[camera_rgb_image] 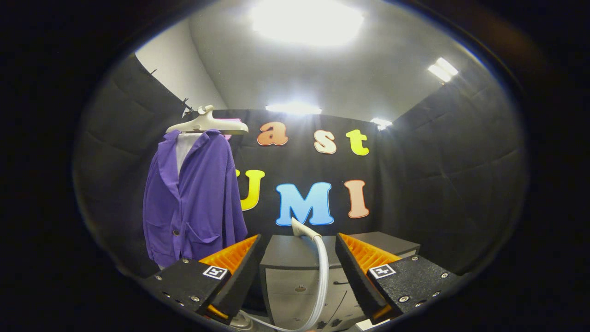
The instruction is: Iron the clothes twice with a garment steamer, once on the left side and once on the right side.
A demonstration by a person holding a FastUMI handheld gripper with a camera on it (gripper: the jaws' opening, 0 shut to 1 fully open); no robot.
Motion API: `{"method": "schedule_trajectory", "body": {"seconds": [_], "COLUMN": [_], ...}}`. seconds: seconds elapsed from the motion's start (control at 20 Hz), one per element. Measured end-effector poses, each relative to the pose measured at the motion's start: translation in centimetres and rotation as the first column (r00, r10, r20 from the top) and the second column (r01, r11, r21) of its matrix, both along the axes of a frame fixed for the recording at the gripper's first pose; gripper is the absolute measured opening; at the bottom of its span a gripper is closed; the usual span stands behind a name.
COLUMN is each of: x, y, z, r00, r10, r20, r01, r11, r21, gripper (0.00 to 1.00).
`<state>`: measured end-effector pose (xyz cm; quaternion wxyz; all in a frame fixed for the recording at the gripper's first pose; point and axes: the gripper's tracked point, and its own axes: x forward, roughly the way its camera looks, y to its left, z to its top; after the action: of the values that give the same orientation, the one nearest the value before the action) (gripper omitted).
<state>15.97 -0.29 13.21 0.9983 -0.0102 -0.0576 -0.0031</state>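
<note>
- Fingers of the gripper [297,272] sit nearest the camera, spread wide apart with nothing pressed between them.
- Between them, just ahead, a pale hose [322,276] curves up from below to the steamer head [302,229], which pokes up at about 12 o'clock from the gap; neither finger touches it.
- Beyond the hose stands a dark-topped cabinet [295,251], its grey front facing the fingers.
- Off at roughly 10 o'clock from the fingers, well apart, the purple jacket [196,198] hangs on a pale hanger [207,123] against the booth wall, front open over something white.
- Judged from this, the step in hand is picking up the steamer; no ironing pass looks begun.
- Next move likely calls for easing forward until the handle below the steamer head sits between the fingers, closing on it, then carrying it toward the jacket at 10 o'clock without snagging the hose.
</note>
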Motion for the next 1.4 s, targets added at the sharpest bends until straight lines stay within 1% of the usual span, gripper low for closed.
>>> {"method": "schedule_trajectory", "body": {"seconds": [0.1,0.25,0.35,0.5,0.65,0.75,0.9,0.95,1.05,1.2,1.25,1.4], "x": [3.3,8.4,11.8,17.0,22.1,25.3,29.9,31.3,33.5,36.2,37.0,38.3], "y": [-1.0,-1.8,-2.7,-3.9,-6.1,-6.8,-7.9,-8.2,-8.0,-7.5,-7.3,-6.6], "z": [1.0,2.1,2.8,2.3,1.5,0.6,-1.5,-2.2,-3.5,-5.8,-6.6,-9.7], "r00": [1.0,0.997,0.995,0.988,0.987,0.983,0.967,0.958,0.933,0.88,0.86,0.78], "r10": [0.019,0.075,0.099,0.136,0.116,0.116,0.135,0.14,0.184,0.259,0.283,0.358], "r20": [0.0,-0.015,-0.018,-0.069,-0.113,-0.143,-0.218,-0.249,-0.308,-0.398,-0.426,-0.513], "r01": [-0.019,-0.074,-0.098,-0.132,-0.112,-0.112,-0.12,-0.116,-0.132,-0.134,-0.134,-0.121], "r11": [1.0,0.997,0.995,0.989,0.993,0.993,0.99,0.987,0.974,0.94,0.928,0.891], "r21": [0.001,0.025,0.034,0.06,0.042,0.033,0.08,0.109,0.183,0.314,0.347,0.437], "gripper": [0.95,0.95,0.95,0.95,0.95,0.95,0.95,0.95,0.95,0.94,0.94,0.93]}}
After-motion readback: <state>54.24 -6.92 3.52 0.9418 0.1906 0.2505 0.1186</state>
